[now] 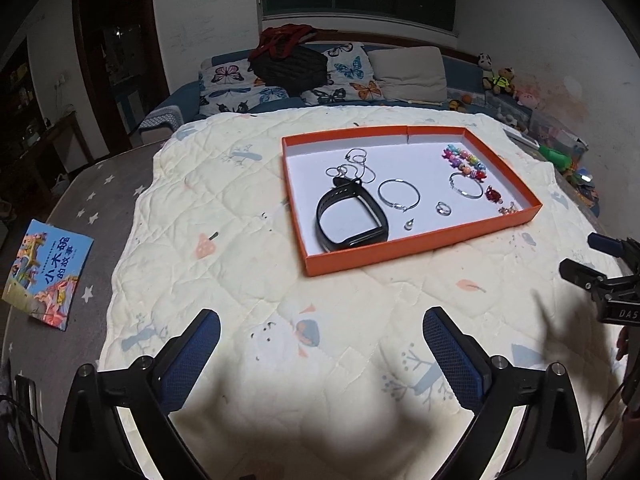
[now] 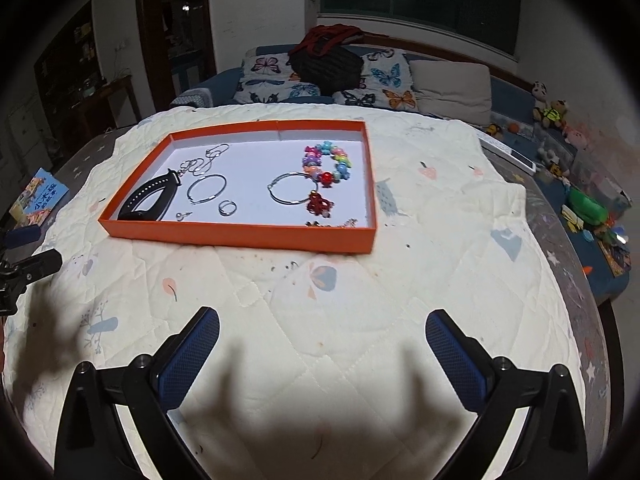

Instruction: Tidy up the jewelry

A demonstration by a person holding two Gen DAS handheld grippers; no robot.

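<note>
Orange tray (image 2: 240, 236) on quilt (image 2: 360, 300); inside: black band (image 2: 150, 198), bead bracelet (image 2: 326, 160), possibly a ring (image 2: 227, 208). Left gripper (image 1: 320, 340), right gripper (image 2: 322, 340) near tray, released, empty.

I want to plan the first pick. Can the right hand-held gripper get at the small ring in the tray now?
Probably yes: the right hand-held gripper is open and empty, and the ring lies apart from other pieces, behind only the low tray wall.

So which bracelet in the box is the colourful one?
The beaded bracelet in the orange box's far right corner: bright mixed beads. The two bangles are plain silver; the watch band is black.
</note>
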